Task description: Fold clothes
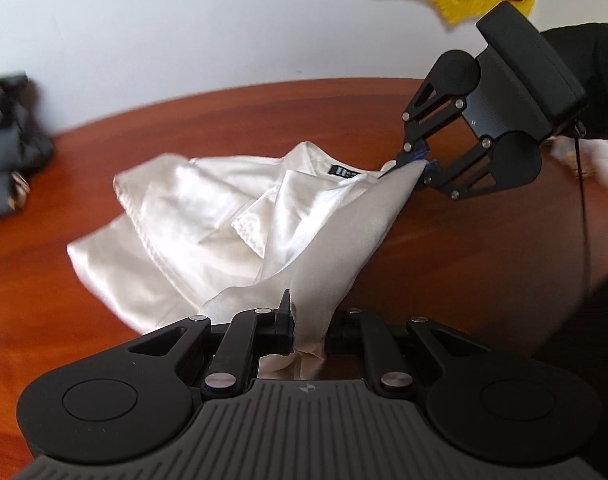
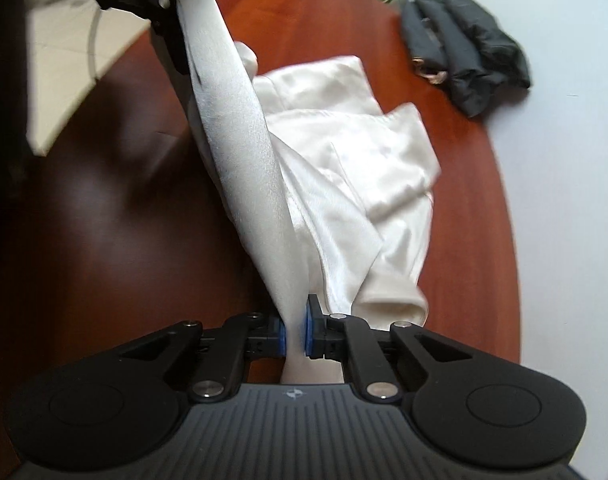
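Both claws clamp one white satin shirt (image 1: 208,216): left gripper (image 1: 304,328) & right gripper (image 2: 295,338) each pinch an end of its raised, taut edge; rest lies crumpled on wooden table (image 1: 463,248).

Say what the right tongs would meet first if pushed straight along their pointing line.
Probably the white shirt: the right tongs already pinch its edge, and the cloth runs on ahead of them over the table. Depth is unclear.

Bright, even daylight; soft shadows on table (image 2: 84,208); fisheye bending edges; motion blur toward periphery.
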`<state>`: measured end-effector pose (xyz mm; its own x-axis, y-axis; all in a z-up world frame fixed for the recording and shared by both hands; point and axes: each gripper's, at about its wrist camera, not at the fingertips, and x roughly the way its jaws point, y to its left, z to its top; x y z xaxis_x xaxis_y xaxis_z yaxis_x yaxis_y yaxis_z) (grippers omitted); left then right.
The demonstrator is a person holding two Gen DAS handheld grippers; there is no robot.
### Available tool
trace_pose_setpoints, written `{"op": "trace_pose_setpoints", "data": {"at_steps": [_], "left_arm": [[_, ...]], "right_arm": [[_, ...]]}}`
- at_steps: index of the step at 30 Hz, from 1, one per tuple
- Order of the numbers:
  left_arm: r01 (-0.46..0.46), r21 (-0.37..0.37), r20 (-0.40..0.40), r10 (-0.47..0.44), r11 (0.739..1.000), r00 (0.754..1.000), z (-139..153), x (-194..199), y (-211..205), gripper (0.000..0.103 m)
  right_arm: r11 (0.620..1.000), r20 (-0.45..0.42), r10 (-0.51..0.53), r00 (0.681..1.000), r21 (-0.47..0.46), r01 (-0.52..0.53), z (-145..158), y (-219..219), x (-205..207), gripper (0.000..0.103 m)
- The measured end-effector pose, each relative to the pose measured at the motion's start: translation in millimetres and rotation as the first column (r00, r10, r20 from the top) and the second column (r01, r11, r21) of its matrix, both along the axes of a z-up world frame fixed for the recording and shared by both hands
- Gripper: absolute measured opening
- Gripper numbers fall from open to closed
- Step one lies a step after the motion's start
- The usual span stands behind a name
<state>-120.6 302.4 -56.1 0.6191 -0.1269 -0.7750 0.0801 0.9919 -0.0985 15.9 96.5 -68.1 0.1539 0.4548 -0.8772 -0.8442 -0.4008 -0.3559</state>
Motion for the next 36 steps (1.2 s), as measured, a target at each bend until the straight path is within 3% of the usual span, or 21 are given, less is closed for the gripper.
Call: {"op": "trace_pose_setpoints", "data": {"at_steps": [4,8,13,19,23,28,36], "left_arm": [[-0.002,-0.144,-0.058,-0.007,0.99,0.998,6,-8,21,0.014],[-0.078,-0.268,-0.137,0.042,0.96,0.99,6,4,56,0.014],[-0.236,-0.415,-0.265,0.131,0.879,0.955,-8,30,113,0.014],[-0.283,-0.415,-0.3,0.163,0.865,0.94,-21,59,144,0.014],[-0.317,-0.413,-0.31,0.196,0.854,0.93,-38,75,169,0.014],[-0.361,-0.39,-0.319,0.243,0.847,0.916,-61,90,189,0.017],[-0.395,-0.381,-0.312,0.286,0.836,0.906,-75,86,196,0.025]], "right_arm": [[0.994,-0.056,0.0,0.998,-0.108,-0.006,31,7,-16,0.01],[0.976,-0.113,0.002,0.994,-0.216,-0.026,53,39,-14,0.01],[0.945,-0.184,0.002,0.983,-0.321,-0.062,61,90,13,0.01],[0.893,-0.259,-0.013,0.966,-0.438,-0.106,48,160,56,0.01],[0.882,-0.263,-0.044,0.964,-0.464,-0.087,34,184,76,0.01],[0.89,-0.232,-0.061,0.971,-0.454,-0.053,19,209,86,0.014],[0.928,-0.223,-0.109,0.969,-0.373,0.019,23,216,93,0.036]]}}
